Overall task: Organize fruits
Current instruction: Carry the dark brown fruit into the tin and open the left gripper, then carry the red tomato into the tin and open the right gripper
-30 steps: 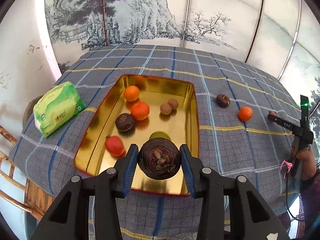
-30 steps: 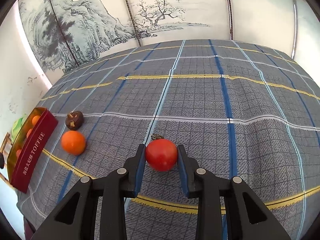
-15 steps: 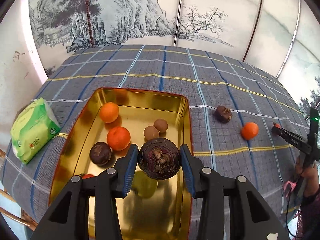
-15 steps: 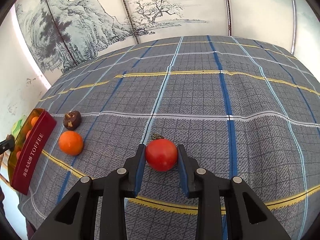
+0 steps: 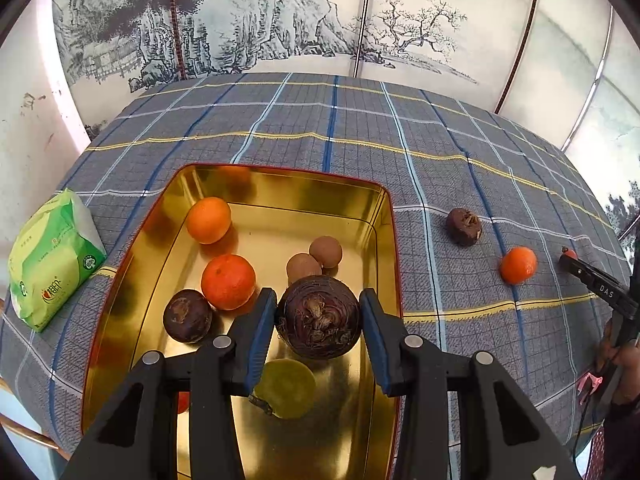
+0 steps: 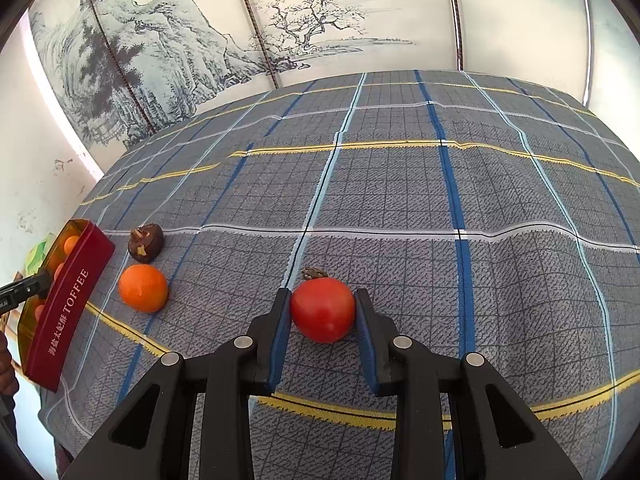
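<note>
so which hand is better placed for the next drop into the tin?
Left. Its tool already grips the dark fruit above the gold tin. The right tool brackets the tomato on the cloth, far from the tin.

Dark round fruit (image 5: 318, 317) above gold tin (image 5: 276, 184)

The left gripper (image 5: 318, 318) hangs level, its blue pads (image 5: 260, 328) pressed against a dark fruit (image 5: 318, 316). The right gripper (image 6: 322, 312) sits low, jaws clamped on a tomato (image 6: 322, 310).
</note>
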The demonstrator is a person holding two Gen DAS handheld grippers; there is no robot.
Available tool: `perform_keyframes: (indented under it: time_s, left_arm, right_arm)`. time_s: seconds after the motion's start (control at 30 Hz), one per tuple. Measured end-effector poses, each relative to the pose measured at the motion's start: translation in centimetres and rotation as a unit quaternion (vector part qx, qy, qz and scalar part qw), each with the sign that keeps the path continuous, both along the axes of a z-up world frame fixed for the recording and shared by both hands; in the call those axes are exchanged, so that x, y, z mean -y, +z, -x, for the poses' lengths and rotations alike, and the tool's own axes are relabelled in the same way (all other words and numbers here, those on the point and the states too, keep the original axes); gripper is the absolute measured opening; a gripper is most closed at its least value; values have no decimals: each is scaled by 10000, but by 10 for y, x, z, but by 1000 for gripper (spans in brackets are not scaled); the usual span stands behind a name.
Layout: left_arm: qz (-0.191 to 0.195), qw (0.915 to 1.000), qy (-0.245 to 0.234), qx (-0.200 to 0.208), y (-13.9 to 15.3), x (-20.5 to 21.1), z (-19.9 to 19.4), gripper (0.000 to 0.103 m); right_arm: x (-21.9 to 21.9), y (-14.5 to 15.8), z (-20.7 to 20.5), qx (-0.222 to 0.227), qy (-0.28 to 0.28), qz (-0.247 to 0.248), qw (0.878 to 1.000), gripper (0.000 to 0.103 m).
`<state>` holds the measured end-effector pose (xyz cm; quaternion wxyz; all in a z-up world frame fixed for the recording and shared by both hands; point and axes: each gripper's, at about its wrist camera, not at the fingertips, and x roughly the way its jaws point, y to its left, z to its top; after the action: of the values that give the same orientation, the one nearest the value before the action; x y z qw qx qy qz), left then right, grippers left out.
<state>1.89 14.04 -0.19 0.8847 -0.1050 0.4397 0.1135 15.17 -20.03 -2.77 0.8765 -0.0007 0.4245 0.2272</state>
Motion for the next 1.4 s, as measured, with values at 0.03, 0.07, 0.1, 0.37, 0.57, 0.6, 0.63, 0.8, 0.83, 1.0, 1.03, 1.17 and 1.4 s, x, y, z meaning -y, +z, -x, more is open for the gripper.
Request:
perform_keyframes:
  time_s: [0.03,0.07,0.1,0.37,0.57,0.6,0.63,0.8,0.83,1.0,1.03,1.17,1.4]
  left_arm:
    - [0,10000,-5,-7,-1,0,0,39]
    - [-9,10000,-4,-10,-1,1,-1,39]
    - [-22,10000,-3,-12,-1,1,-1,39]
    - [-183,9998,11,52,0,5,2,39]
    - [-226,9996,65,126,5,8,7,44]
    - [-245,9996,84,139,5,8,8,47]
    - [-283,9994,113,153,6,10,10,49]
    - [-494,9981,260,250,12,14,20,63]
    - [-545,9977,288,263,13,15,23,64]
    - [-767,9958,384,321,20,21,34,70]
    - [-791,9955,396,352,22,23,37,71]
    - [-897,9942,400,428,28,27,49,72]
    - [-1030,9923,441,533,35,34,63,79]
  right_arm:
    - [0,0,0,-1,0,-1,10000,32]
    - [0,0,0,-1,0,-1,10000,32]
    - [0,0,0,-1,0,-1,10000,32]
    - [0,0,0,-2,1,1,10000,32]
    - [0,0,0,-2,3,4,10000,32]
    - [0,1,0,-2,3,5,10000,32]
    - [-1,1,0,-1,3,8,10000,32]
    - [0,0,0,4,2,23,10000,32]
    - [0,1,0,5,3,26,10000,32]
    - [0,0,0,30,2,105,9999,32]
    - [-1,0,0,35,0,128,9999,32]
    - [1,0,7,27,-4,110,9999,32]
    - [0,14,41,90,178,-79,9998,32]
